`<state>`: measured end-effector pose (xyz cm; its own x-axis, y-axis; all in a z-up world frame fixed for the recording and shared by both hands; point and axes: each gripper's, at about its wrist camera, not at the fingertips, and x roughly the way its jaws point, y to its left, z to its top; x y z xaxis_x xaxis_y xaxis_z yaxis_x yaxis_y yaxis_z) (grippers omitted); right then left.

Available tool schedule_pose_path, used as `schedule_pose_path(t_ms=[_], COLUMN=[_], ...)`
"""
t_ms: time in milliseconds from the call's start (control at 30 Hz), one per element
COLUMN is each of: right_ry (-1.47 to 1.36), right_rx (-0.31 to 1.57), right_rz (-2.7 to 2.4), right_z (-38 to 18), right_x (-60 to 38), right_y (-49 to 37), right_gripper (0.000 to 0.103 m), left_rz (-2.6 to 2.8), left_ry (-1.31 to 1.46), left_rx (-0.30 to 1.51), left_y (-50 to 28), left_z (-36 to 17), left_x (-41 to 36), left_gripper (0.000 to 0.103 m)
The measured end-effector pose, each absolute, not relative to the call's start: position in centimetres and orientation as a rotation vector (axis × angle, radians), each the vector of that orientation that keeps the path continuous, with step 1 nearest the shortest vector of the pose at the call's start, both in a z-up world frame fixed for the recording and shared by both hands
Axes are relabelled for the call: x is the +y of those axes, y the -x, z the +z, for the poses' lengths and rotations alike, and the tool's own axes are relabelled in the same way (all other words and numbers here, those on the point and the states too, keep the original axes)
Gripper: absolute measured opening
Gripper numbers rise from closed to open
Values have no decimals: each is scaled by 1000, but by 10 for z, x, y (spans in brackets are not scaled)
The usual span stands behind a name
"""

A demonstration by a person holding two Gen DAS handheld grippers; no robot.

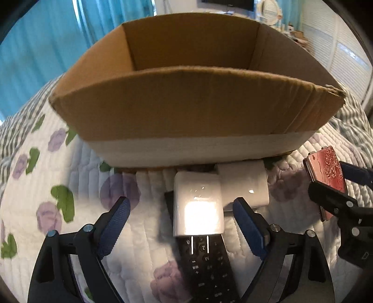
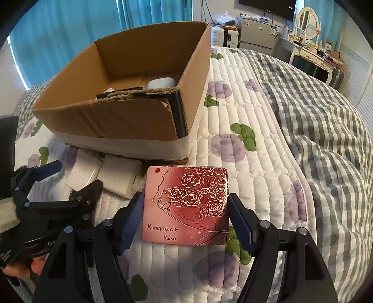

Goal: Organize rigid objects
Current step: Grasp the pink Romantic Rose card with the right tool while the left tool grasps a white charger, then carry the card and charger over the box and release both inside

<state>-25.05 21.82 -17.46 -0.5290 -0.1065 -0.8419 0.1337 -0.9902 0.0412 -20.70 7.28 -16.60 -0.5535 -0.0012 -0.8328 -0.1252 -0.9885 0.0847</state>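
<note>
An open cardboard box [image 1: 186, 105] stands on the quilted bed; it also shows in the right wrist view [image 2: 112, 116] with a pale blue case [image 2: 160, 83] and dark items inside. My left gripper [image 1: 181, 216] is open around a white charger [image 1: 198, 207] that lies on a black remote [image 1: 205, 263]; a second white charger [image 1: 244, 186] lies beside it. My right gripper [image 2: 185, 216] is shut on a red "Romantic Rose" compact [image 2: 186, 205], also seen in the left wrist view [image 1: 326, 172].
The bed has a white floral quilt [image 2: 244, 130] and a grey checked blanket [image 2: 326, 139] on the right. Blue curtains [image 2: 70, 30] hang behind the box. A dresser with a mirror [image 2: 307, 21] stands far right.
</note>
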Motion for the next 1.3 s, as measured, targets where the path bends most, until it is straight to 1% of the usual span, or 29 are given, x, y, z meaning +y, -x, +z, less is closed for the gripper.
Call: schedule_pose_path(t_ms=[33, 200, 267, 300, 333, 367, 567, 633, 667, 700, 867, 967, 1067, 1200, 1300], right_ry=[-1446, -1450, -1452, -1452, -1452, -1454, -1455, -1454, -1455, -1455, -1451, -1446, -1392, -1309, -1233], right_rx=[38, 38, 42, 45, 49, 53, 54, 55, 57, 58, 45, 0, 25, 23, 42], right_rz=[-2632, -2630, -2626, -2625, -2624, -2623, -2619, -2616, -2612, -2610, -2611, -2600, -2627, -2650, -2682], right_z=[-175, -175, -175, -175, -175, -175, -177, -178, -178, -179, -178, -174, -158, -130, -102], right_x=[218, 218, 217, 216, 215, 215, 216, 215, 215, 215, 215, 215, 209, 202, 197], right_y=[250, 249, 249, 249, 249, 248, 249, 249, 250, 250, 249, 244, 233, 219, 210], right_gripper=[71, 71, 71, 71, 71, 71, 71, 71, 71, 71, 71, 71, 71, 71, 71], left_rz=[2698, 2662, 2639, 2628, 2610, 2602, 2569, 2561, 2554, 2533, 2532, 2550, 2568, 2610, 2642], left_ry=[1443, 1451, 1452, 1455, 1460, 1460, 1490, 1487, 1480, 1477, 1486, 1446, 1384, 1271, 1201], left_rx=[220, 219, 236, 242, 249, 255, 256, 300, 311, 301, 285, 271, 235, 195, 164], left_y=[206, 203, 203, 202, 202, 201, 207, 208, 207, 205, 196, 181, 163, 139, 151], left_z=[-165, -165, -164, -164, -164, -164, -168, -171, -170, -169, -161, -148, -126, -83, -60], left_x=[72, 63, 65, 66, 68, 69, 67, 70, 70, 70, 66, 63, 59, 51, 66], left_gripper=[78, 75, 69, 62, 57, 56, 55, 55, 50, 41, 41, 41, 41, 41, 41])
